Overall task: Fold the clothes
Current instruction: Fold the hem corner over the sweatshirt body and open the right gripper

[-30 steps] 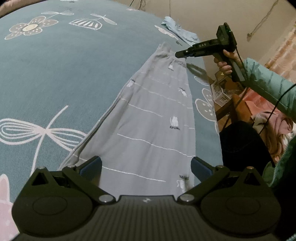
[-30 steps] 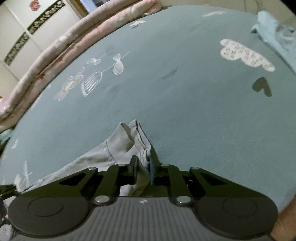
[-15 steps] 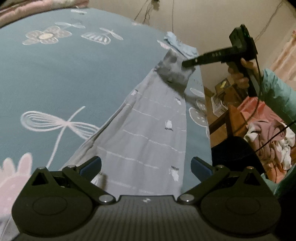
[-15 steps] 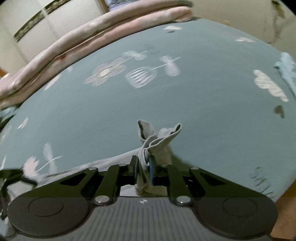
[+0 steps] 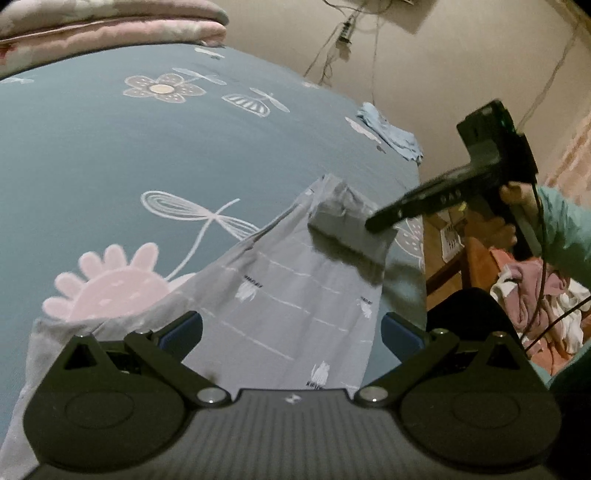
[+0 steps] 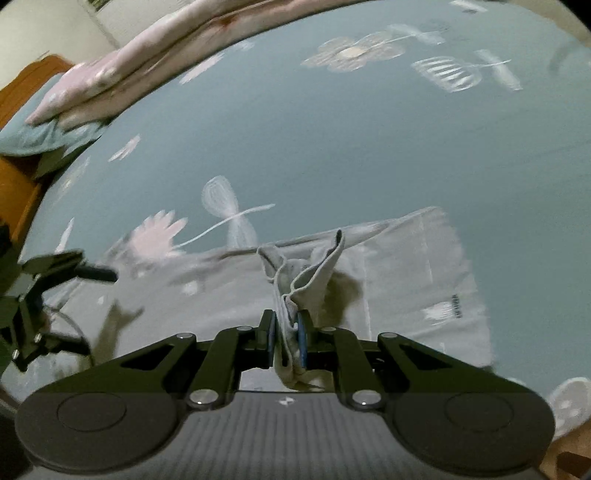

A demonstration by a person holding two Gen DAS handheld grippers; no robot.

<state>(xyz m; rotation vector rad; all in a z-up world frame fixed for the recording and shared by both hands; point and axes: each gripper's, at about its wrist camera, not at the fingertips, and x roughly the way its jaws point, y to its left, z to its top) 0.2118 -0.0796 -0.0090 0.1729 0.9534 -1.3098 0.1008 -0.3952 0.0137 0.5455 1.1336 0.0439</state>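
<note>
A grey garment (image 5: 295, 295) with thin white stripes and small prints lies lengthwise on the blue bed sheet (image 5: 110, 155). My right gripper (image 6: 288, 332) is shut on the garment's far end, bunched cloth sticking up between its pads. In the left wrist view the right gripper (image 5: 373, 223) holds that end lifted and doubled back over the rest of the garment (image 6: 424, 277). My left gripper (image 5: 291, 330) is open over the near part, blue pads wide apart, nothing gripped. In the right wrist view, the left gripper (image 6: 96, 274) shows blurred.
A light blue cloth (image 5: 391, 133) lies at the bed's far right edge. A pink quilt (image 5: 110, 22) is rolled along the far side. Right of the bed stand a pile of clothes (image 5: 524, 291) and a person's teal sleeve (image 5: 561, 225).
The right gripper has carried the garment's far end up and toward the left gripper, doubling it over the rest. The left gripper drew back, still open, bringing more of the garment's near end into view.
</note>
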